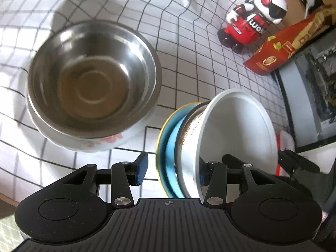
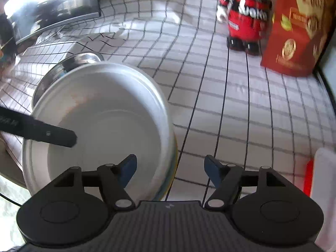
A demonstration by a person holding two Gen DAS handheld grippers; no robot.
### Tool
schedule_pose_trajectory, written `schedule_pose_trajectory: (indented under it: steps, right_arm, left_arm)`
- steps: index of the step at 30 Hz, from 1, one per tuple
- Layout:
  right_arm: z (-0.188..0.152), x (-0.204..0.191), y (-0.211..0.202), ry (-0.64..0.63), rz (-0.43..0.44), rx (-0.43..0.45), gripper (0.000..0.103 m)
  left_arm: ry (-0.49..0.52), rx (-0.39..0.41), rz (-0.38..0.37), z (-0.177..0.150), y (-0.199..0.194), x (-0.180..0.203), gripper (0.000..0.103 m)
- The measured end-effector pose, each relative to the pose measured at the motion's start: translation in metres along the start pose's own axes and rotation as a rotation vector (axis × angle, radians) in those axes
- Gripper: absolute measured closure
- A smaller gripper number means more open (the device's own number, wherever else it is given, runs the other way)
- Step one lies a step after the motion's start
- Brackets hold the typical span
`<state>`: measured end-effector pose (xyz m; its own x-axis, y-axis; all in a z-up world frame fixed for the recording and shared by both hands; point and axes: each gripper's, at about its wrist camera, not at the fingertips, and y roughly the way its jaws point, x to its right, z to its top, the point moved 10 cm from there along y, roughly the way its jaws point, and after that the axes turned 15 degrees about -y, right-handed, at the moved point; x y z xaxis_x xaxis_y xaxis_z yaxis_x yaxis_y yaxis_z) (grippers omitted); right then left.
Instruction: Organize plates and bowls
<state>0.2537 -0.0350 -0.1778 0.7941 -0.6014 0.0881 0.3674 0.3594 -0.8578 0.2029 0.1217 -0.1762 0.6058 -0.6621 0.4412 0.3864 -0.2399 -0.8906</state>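
A steel bowl is seen nested in a white bowl with a red pattern, and both stand on the checked cloth of the tabletop. To the right of them, a stack tipped on its edge is seen in the left wrist view: a white bowl with a printed outside, set in a blue plate with a yellow rim.

The left tool is held around this stack, with one blue pad on the plate side and the other inside the white bowl. Whether the pads press the stack cannot be told.

The right tool is spread open with nothing held; its left finger lies in front of the white bowl and its right finger over the cloth.

Further back, a red and white robot toy is placed just beside a red carton.
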Motion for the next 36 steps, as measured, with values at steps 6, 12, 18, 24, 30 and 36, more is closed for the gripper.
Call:
schedule_pose_trajectory:
  steps: [6,12,18,24,30,36]
  right_arm:
    - [-0.003,-0.009,0.013,0.17,0.215,-0.042,0.035]
    - [-0.009,-0.007,0.025,0.298,0.332,-0.078,0.047]
    - [-0.017,-0.002,0.02,0.305,0.331,-0.086,0.049]
    - [-0.024,0.021,0.019,0.361,0.302,-0.088,0.048]
    - [-0.024,0.021,0.019,0.349,0.286,-0.089,0.046]
    - [-0.012,0.032,-0.008,0.216,0.189,-0.059,0.046]
  left_arm:
    - [-0.055,-0.048,-0.051,-0.003,0.011,-0.001,0.054]
    - [-0.083,-0.089,-0.064,-0.007,0.021,-0.003,0.056]
    - [-0.001,-0.108,-0.002,-0.024,0.024,0.011,0.05]
    - [0.031,-0.144,-0.043,-0.036,0.034,0.027,0.05]
    - [0.014,-0.148,-0.047,-0.034,0.034,0.026,0.051]
    - [0.024,-0.141,-0.085,-0.033,0.011,0.021,0.054]
